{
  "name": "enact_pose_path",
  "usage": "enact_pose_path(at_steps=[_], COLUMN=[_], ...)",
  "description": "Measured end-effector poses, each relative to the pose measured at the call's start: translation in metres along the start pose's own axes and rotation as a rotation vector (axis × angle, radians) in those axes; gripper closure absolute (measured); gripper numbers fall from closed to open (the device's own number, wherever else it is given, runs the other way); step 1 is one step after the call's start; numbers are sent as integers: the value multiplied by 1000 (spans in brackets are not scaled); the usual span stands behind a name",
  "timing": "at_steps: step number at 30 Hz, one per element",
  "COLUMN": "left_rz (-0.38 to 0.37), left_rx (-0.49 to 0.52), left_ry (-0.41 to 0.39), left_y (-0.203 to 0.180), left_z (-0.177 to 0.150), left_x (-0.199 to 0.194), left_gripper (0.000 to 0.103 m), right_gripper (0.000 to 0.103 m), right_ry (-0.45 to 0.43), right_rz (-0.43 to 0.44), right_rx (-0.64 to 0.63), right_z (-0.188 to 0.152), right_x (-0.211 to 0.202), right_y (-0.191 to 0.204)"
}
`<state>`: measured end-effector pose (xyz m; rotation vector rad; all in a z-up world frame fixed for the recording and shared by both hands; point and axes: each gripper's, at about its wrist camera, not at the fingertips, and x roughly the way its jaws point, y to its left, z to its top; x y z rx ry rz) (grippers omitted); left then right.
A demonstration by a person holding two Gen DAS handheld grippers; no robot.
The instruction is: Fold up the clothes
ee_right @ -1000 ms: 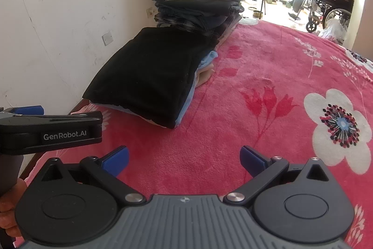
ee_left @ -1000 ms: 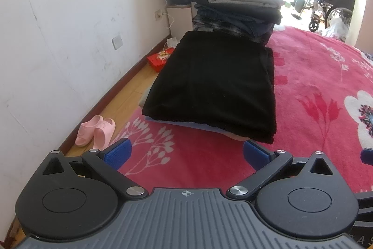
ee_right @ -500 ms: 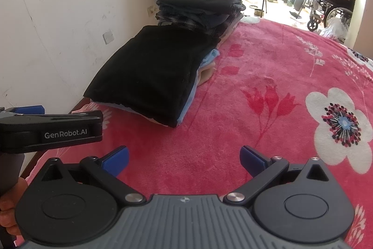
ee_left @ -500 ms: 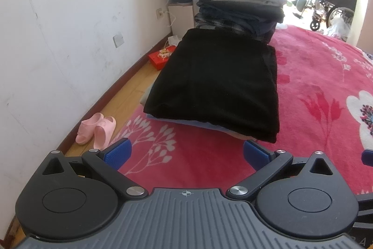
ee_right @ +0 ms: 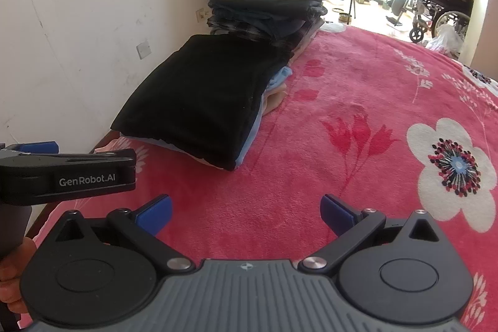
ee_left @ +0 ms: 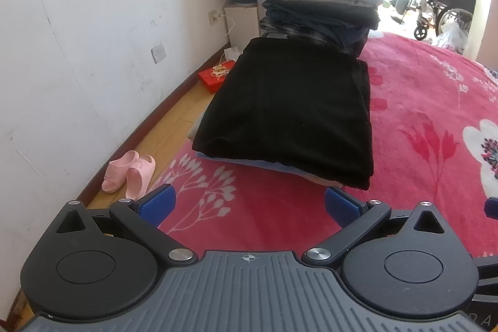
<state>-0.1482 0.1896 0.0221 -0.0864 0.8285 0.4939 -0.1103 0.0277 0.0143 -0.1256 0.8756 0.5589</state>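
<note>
Both my left gripper [ee_left: 248,204] and right gripper [ee_right: 246,210] hang with jaws spread apart and nothing between them, low over the red floral bed [ee_right: 358,126]. Over the last second I have crept slightly closer to the folded black garment [ee_left: 289,114], which lies at about 12 o'clock in my left view and 11 o'clock in my right, atop a small pile with the taller stack of folded clothes [ee_left: 317,11] just behind it. I judge that fold finished and a new piece due.
</note>
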Motion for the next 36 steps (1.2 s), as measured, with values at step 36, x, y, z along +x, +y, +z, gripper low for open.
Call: enact_pose_path(at_steps=[36], left_rz=[0], left_rx=[-8], left_ry=[4], left_y=[2], left_z=[0], left_x=[1], left_gripper=[0], right_gripper=[0], right_ry=[3], right_rz=[-5], right_rx=[-8], right_z=[2], right_x=[2], right_y=[4])
